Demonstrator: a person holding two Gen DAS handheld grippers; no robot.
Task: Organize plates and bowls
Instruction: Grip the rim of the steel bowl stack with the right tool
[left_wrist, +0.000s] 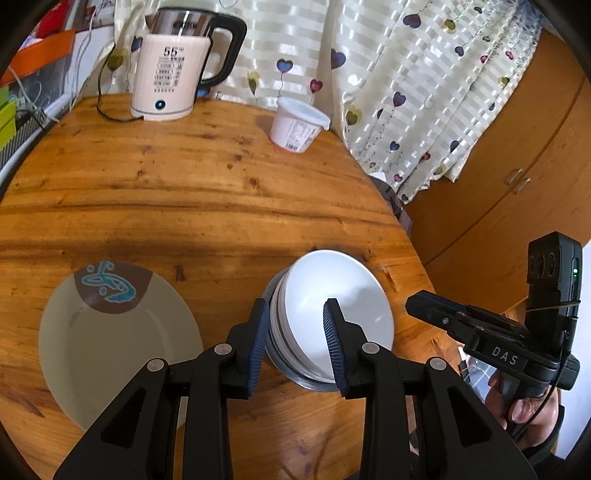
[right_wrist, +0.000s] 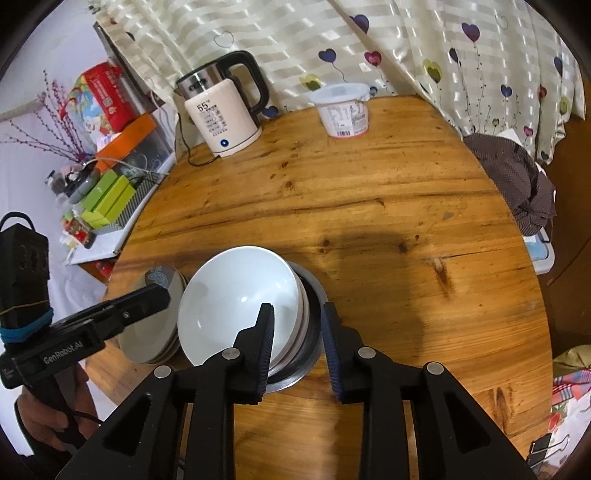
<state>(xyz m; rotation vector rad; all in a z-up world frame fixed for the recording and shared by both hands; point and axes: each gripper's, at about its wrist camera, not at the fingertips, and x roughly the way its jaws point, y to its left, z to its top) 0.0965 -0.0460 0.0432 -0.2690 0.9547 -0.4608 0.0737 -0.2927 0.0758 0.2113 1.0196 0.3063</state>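
Note:
A stack of white bowls (left_wrist: 332, 295) sits nested in a steel bowl (left_wrist: 314, 384) near the table's right edge; it also shows in the right wrist view (right_wrist: 236, 295). My left gripper (left_wrist: 297, 314) is open, its jaws astride the stack's left rim without pinching it. My right gripper (right_wrist: 297, 317) is open, its jaws astride the stack's right rim. A cream plate (left_wrist: 110, 347) with a blue and brown motif lies left of the bowls; in the right wrist view it is a stack of plates (right_wrist: 147, 339).
The round wooden table (left_wrist: 192, 192) carries an electric kettle (left_wrist: 173, 66) with its cord and a lidded white plastic tub (left_wrist: 297, 123) at the far edge. A heart-print curtain (left_wrist: 406, 81) hangs behind. A wooden cabinet (left_wrist: 498, 192) stands right; cluttered shelves (right_wrist: 107, 177) stand left.

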